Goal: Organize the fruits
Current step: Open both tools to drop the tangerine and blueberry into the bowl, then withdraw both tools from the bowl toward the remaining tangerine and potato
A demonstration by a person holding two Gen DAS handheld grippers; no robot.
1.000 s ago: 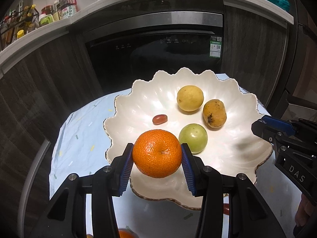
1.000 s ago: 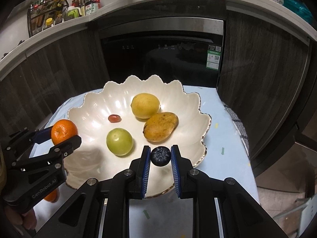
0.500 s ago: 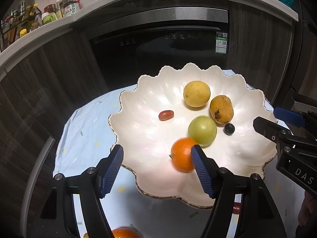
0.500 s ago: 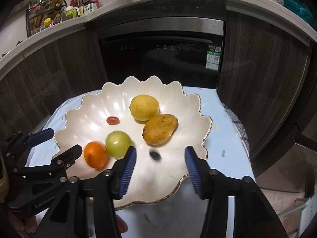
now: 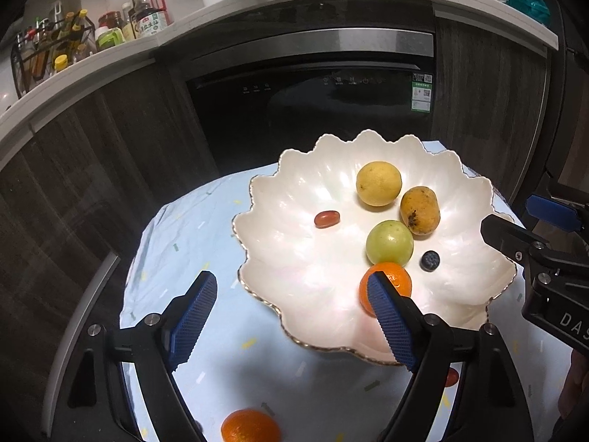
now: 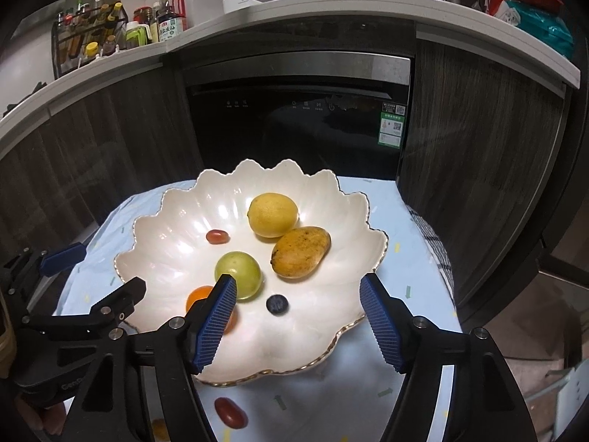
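A white scalloped bowl [image 5: 294,258] holds a lemon [image 5: 378,183], a mango [image 5: 419,210], a green fruit [image 5: 389,242], a red grape tomato [image 5: 326,218], a blueberry [image 5: 430,260] and a mandarin [image 5: 394,280]. The mandarin lies free, partly hidden behind one finger of my left gripper [image 5: 291,280]. That gripper's jaws are opening over the bowl's near rim with nothing gripped. My right gripper [image 6: 297,283] hangs over the bowl [image 6: 165,199], jaws opening; the blueberry [image 6: 277,304] lies loose below them. The mandarin [image 6: 200,294] touches the green fruit [image 6: 238,274].
The bowl stands on a light blue cloth [image 5: 176,243]. On the cloth near me lie another mandarin [image 5: 250,426] and a red tomato [image 6: 230,411]. A dark appliance front [image 6: 294,125] and cabinets rise behind the table. A checked cloth [image 6: 438,254] hangs at the right edge.
Both grippers opened. The mandarin left my left gripper and rolled in the bowl to the green fruit. The blueberry dropped from my right gripper into the bowl.
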